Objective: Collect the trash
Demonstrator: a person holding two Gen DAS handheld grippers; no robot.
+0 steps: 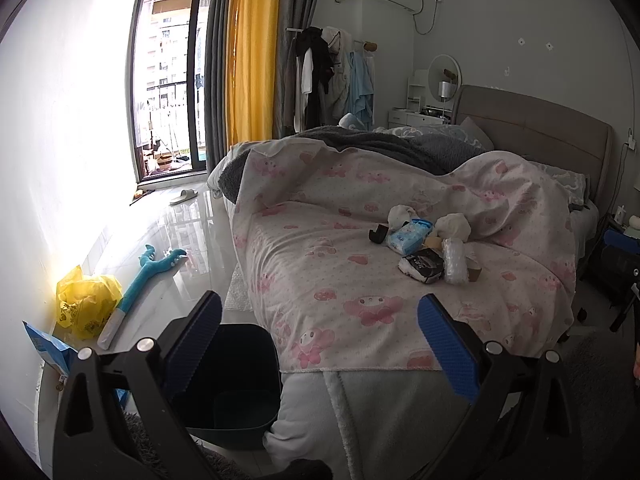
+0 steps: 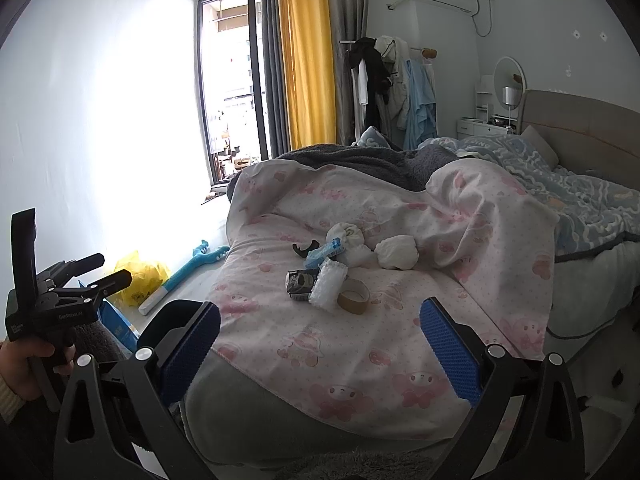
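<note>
A small heap of trash lies on the pink patterned blanket (image 2: 360,344) of the bed: a tape roll (image 2: 354,296), a bubble-wrap roll (image 2: 329,286), a black packet (image 2: 301,284), a blue tissue pack (image 2: 324,252) and crumpled white tissues (image 2: 396,252). The left wrist view shows the same heap farther off, with the black packet (image 1: 422,266) and the tissue pack (image 1: 410,234). A black bin (image 1: 228,380) stands on the floor at the bed's foot, under my left gripper (image 1: 320,344). Both it and my right gripper (image 2: 320,344) are open, empty and short of the heap.
On the floor by the left wall lie a yellow plastic bag (image 1: 86,304), a blue plush toy (image 1: 148,276) and a blue packet (image 1: 48,348). A slipper (image 1: 184,196) lies near the balcony door. A hand (image 2: 24,360) holds the left gripper's handle.
</note>
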